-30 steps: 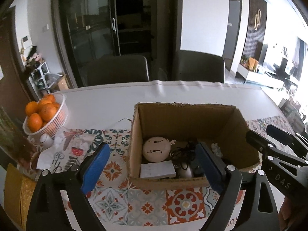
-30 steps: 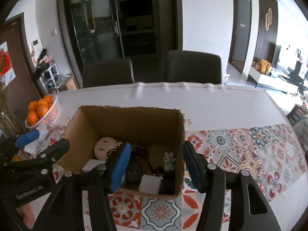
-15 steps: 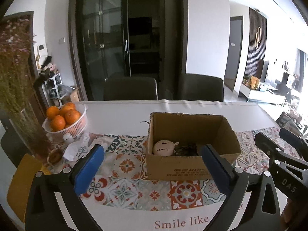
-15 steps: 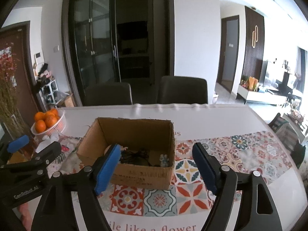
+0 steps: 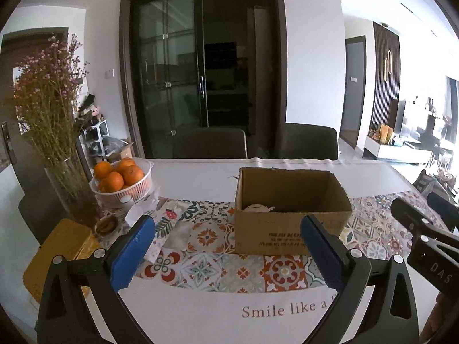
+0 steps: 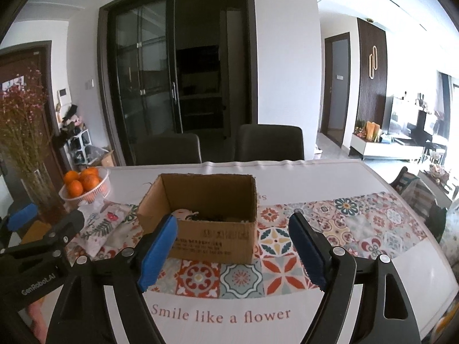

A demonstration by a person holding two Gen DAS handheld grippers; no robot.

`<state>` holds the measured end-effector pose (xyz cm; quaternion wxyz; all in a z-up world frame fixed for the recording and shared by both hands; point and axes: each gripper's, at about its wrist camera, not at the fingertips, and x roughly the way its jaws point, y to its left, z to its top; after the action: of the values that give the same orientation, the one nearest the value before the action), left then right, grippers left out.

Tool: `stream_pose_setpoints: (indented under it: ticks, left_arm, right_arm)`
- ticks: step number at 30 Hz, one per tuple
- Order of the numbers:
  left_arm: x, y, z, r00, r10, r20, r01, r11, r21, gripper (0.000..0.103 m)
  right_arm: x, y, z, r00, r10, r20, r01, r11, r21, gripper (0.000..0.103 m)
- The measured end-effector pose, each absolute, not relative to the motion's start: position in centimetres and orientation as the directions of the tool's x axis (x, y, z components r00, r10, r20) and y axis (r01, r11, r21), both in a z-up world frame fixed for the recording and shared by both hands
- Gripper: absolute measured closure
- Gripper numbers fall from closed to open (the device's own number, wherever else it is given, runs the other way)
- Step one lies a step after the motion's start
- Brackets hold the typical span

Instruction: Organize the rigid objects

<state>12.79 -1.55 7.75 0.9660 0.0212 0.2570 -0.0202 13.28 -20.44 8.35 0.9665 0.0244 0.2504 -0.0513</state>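
Where oranges (image 5: 120, 176) sit, vase (image 5: 71, 192) beside.

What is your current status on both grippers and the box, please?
Left gripper and right gripper: jaws open, empty. Cardboard box upright on table runner, items inside. Nothing in the way.

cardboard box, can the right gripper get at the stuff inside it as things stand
Probably yes. The cardboard box has an open top, and nothing stands between it and the right gripper, whose jaws are open and empty. It would need to go over the near wall.
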Motion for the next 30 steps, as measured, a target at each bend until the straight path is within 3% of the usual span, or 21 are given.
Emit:
stream_pose_setpoints:
  ticks: [30]
  left_arm:
    - [8.0, -0.8, 6.8, 0.87, -0.077, -0.487, 0.082, 0.997, -0.01, 0.0]
  right_arm:
    - [7.2, -19.3, 7.9, 0.893, -0.082, -0.442, 0.102, 0.994, 0.022, 0.021]
